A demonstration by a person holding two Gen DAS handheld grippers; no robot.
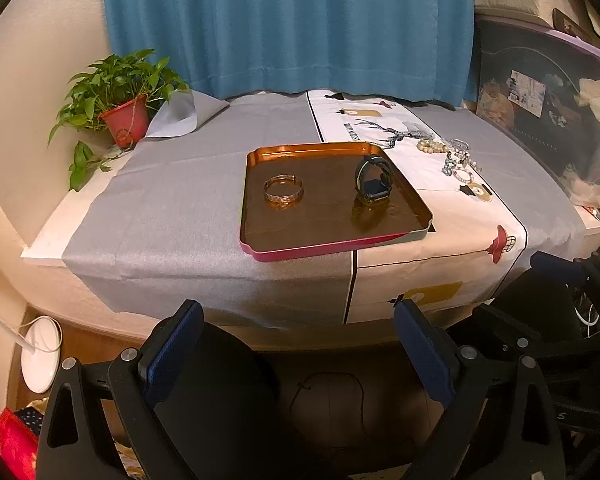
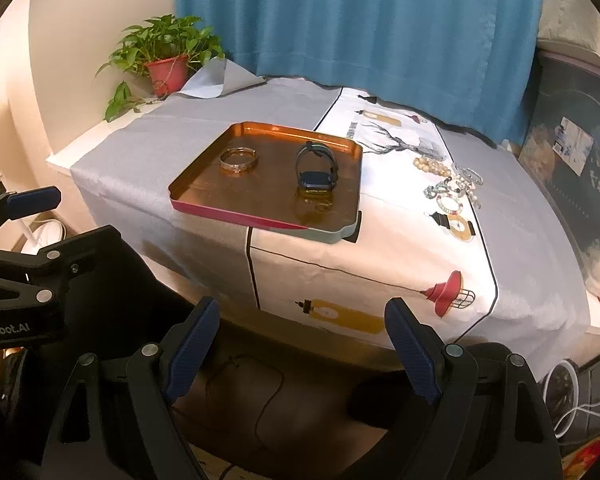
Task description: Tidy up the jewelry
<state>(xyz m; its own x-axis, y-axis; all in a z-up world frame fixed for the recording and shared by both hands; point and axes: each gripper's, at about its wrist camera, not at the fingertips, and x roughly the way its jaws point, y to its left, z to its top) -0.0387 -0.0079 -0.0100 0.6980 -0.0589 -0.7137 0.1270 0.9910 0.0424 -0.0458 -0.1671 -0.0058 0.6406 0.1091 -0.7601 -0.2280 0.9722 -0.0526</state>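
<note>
In the left wrist view the left gripper [image 1: 298, 320] fills the bottom of the frame, its two blue-padded fingers [image 1: 172, 344] spread wide with nothing between them, held off the near edge of the table [image 1: 44, 248]. The right gripper [image 2: 302, 316] sits the same way at the bottom of the right wrist view, jaws wide and empty, and part of it also shows at the right edge of the left view. A copper-coloured tray [image 1: 260, 236] with a red outer rim lies in the middle of the frame, resting partly on the grey cloth [image 1: 172, 200] and partly on a white printed runner [image 1: 440, 240] that crosses the table toward the lower right. Inside the tray, a gold bangle [image 1: 283, 192] lies flat at the left, and a dark smartwatch [image 1: 374, 178] stands on its face at the right with its strap looped upward; the two are well apart. To the right of the tray, on the runner in the centre right of the frame, a loose cluster of jewelry remains: a string of pale beads [image 1: 432, 146], and just beside it a tangle of silvery pieces [image 1: 460, 158] whose separate items cannot be told apart. A potted green plant [image 1: 120, 96] in a red pot stands in the upper left, and a blue curtain [image 1: 292, 24] hangs across the top centre behind the table.
</note>
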